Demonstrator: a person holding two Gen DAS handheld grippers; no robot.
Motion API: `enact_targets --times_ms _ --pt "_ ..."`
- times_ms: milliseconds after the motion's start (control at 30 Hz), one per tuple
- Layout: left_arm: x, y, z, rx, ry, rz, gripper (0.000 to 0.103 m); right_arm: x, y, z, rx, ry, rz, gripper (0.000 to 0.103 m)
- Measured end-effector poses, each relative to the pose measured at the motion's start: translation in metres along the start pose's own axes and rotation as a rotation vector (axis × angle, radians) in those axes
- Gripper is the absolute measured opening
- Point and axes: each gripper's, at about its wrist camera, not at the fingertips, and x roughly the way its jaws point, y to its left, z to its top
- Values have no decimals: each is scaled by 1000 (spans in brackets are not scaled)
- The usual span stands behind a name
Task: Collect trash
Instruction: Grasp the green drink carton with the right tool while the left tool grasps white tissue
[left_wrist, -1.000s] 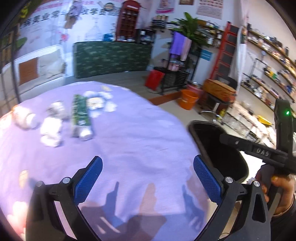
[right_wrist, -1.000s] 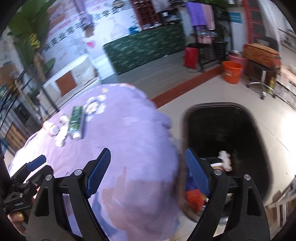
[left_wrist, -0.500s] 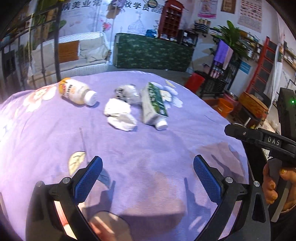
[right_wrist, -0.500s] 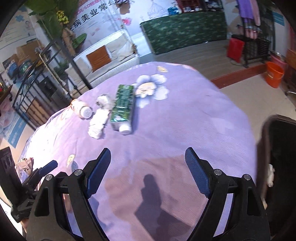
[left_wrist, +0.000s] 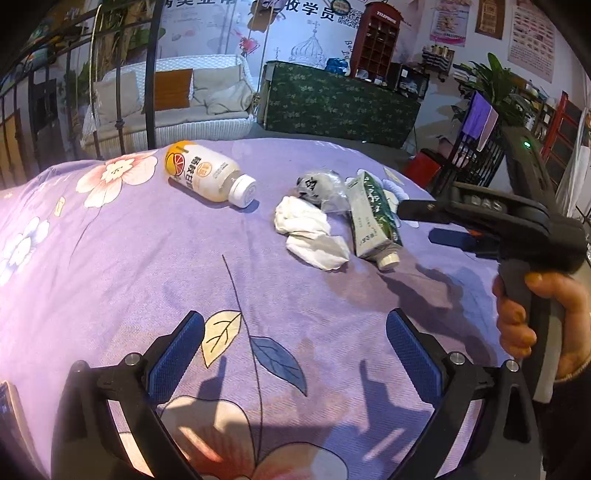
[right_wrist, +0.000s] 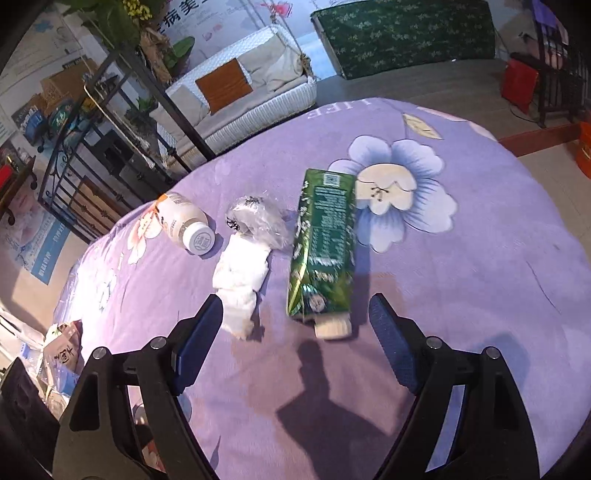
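Four pieces of trash lie on the purple flowered worktop (right_wrist: 480, 258), and the green carton (right_wrist: 323, 251) is the one nearest a gripper. In the right wrist view the right gripper (right_wrist: 295, 321) hangs just short of the carton's capped end, its blue pads spread wide with nothing between them. The white cap (right_wrist: 332, 328) points back at the gripper, and the carton's long axis runs away from it, near to far, roughly in line with the reach. The open jaws already straddle the carton's width, so a short advance forward and down should, in my judgement, bring the pads to its two long sides.

Just left of the carton, the crumpled white tissue (right_wrist: 242, 280) sits close beside the left pad and could be caught in the same closing. Beyond the tissue lies a wad of clear plastic wrap (right_wrist: 258, 221), close against the carton's left edge. Farther left again, the milky drink bottle (right_wrist: 184, 225) lies on its side, apart from the rest.

From the left wrist view, the left gripper (left_wrist: 295, 354) is also spread open and empty, low over bare cloth, with the whole cluster well ahead of it and to the right. The right gripper (left_wrist: 436, 225) reaches in from the right beside the carton (left_wrist: 373, 221), so the right hand is clearly nearer. The bottle (left_wrist: 210, 177), far and left, looks the more natural pick for the left hand.
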Motion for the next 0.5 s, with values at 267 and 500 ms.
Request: enact_targets --times_ms 267,500 --pt "9 4 10 -31 15 -29 96 60 -10 23 55 95 -60 56" --pt "18 -6 16 -12 31 -56 96 64 -17 20 70 91 -51 49"
